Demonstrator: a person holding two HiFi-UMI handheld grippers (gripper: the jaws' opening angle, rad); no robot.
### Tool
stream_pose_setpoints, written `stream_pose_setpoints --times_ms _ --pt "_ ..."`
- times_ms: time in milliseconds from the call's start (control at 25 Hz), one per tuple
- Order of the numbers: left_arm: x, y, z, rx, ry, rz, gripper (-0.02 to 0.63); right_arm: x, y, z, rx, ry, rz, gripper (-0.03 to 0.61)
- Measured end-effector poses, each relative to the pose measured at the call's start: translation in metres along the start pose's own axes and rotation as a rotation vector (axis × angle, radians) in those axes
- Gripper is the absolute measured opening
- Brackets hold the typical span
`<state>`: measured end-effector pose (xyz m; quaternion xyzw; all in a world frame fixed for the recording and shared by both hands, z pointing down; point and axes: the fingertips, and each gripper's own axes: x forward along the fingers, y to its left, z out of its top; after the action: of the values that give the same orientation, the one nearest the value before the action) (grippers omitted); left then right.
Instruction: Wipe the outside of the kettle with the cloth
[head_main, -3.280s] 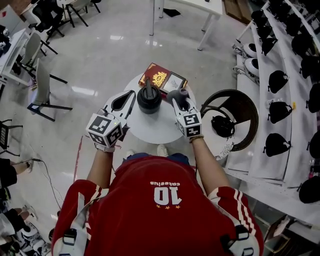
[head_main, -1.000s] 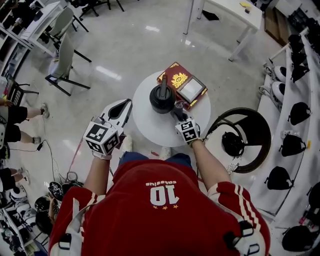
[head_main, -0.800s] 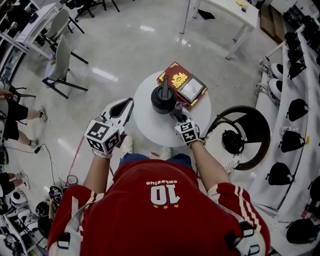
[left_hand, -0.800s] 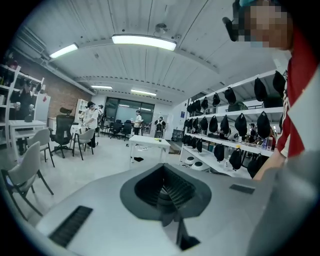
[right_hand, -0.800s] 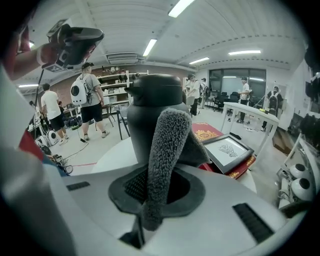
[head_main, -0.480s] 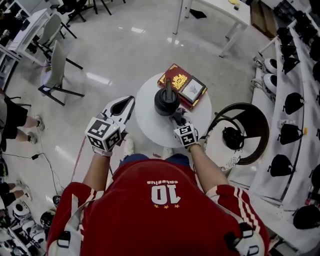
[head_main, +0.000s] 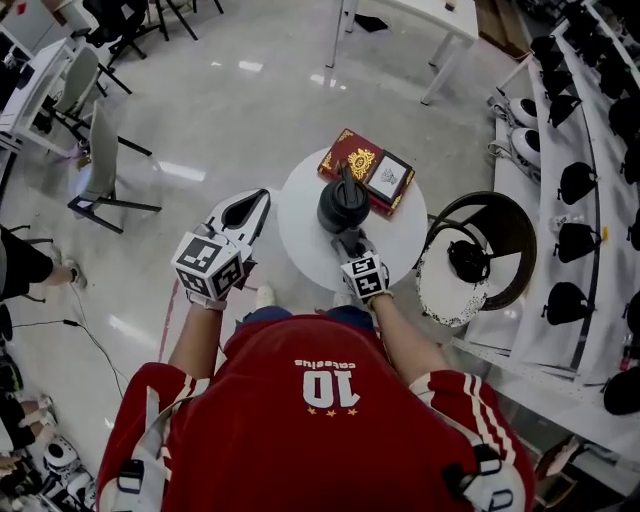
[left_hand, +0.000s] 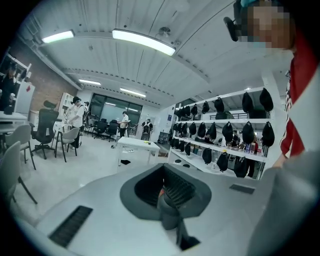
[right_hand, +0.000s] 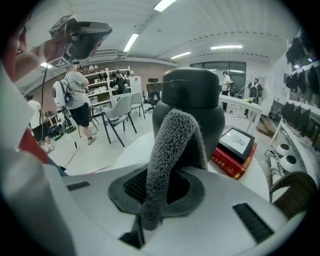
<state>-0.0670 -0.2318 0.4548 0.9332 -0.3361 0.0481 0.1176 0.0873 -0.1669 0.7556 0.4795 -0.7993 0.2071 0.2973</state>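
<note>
A black kettle (head_main: 343, 203) stands on the small round white table (head_main: 300, 235). In the right gripper view the kettle (right_hand: 196, 97) looms just past the jaws. My right gripper (head_main: 347, 243) sits at the kettle's near side, shut on a grey fluffy cloth (right_hand: 172, 150). The cloth folds up out of the jaws and rests against the kettle's wall. My left gripper (head_main: 250, 207) hangs off the table's left edge, well clear of the kettle. In its own view the left gripper (left_hand: 165, 187) points out into the room, shut with nothing held.
A red book (head_main: 358, 160) with a small framed card (head_main: 390, 180) on it lies behind the kettle. A dark round wicker chair (head_main: 470, 250) stands right of the table. Shelves of black bags (head_main: 580, 180) run along the right. Chairs (head_main: 95, 150) stand far left.
My right gripper has brought the cloth from the kettle's right side round to its near side. The left gripper has drawn back off the table's left edge. The head view has shifted.
</note>
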Motion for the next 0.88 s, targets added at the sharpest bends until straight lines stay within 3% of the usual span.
stream_pose_setpoints --times_ms 440,880 --pt "-0.014 0.048 0.009 0.011 -0.002 -0.073 0.009 0.028 0.037 0.025 0.067 -0.016 -0.096 0.049" --pt "-0.032 0.085 0.003 0.026 0.036 -0.133 0.009 0.060 0.040 0.046 0.142 -0.022 -0.319 0.049"
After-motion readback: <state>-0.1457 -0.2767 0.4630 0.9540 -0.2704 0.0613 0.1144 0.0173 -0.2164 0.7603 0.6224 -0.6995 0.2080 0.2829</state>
